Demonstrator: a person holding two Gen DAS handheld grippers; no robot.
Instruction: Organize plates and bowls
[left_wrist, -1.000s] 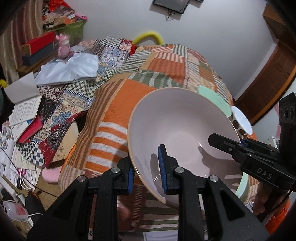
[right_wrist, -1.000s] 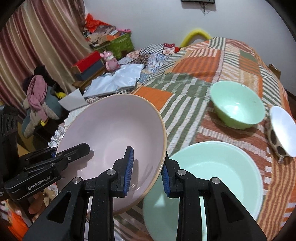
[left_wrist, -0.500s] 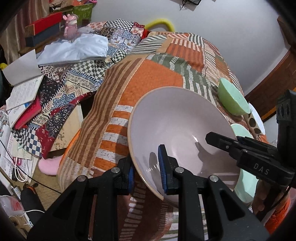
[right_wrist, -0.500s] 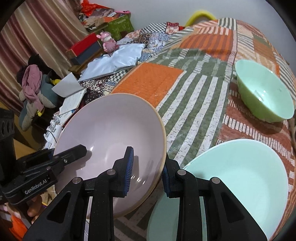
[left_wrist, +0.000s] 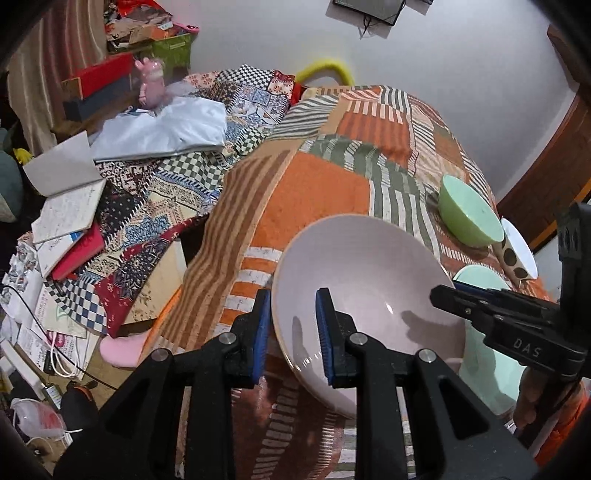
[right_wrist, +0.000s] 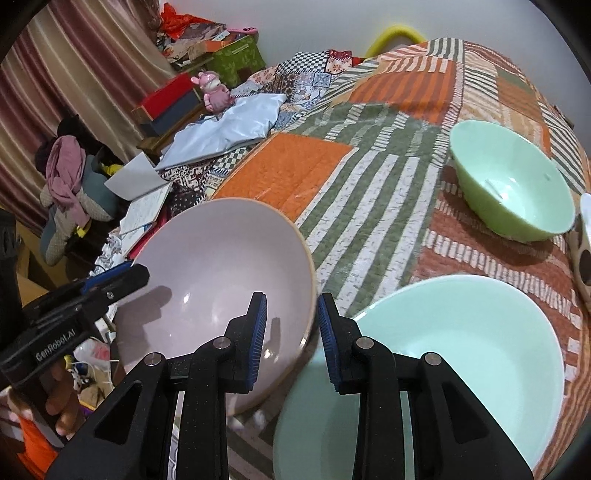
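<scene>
Above the patchwork quilt (right_wrist: 369, 177) you clamp the pink bowl (left_wrist: 365, 280) on opposite rims, left gripper (left_wrist: 291, 332) and right gripper (right_wrist: 290, 334) sharing its weight, seemingly bound for the mint plate (right_wrist: 461, 354) alongside

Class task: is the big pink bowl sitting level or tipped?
Tipped: the pink bowl hangs above the quilt, its rim slanting between both grippers' fingers.

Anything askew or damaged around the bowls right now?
No damage or spills. The pink bowl is held tilted off the quilt by both grippers, beside the big mint bowl; the small green bowl sits upright.
</scene>
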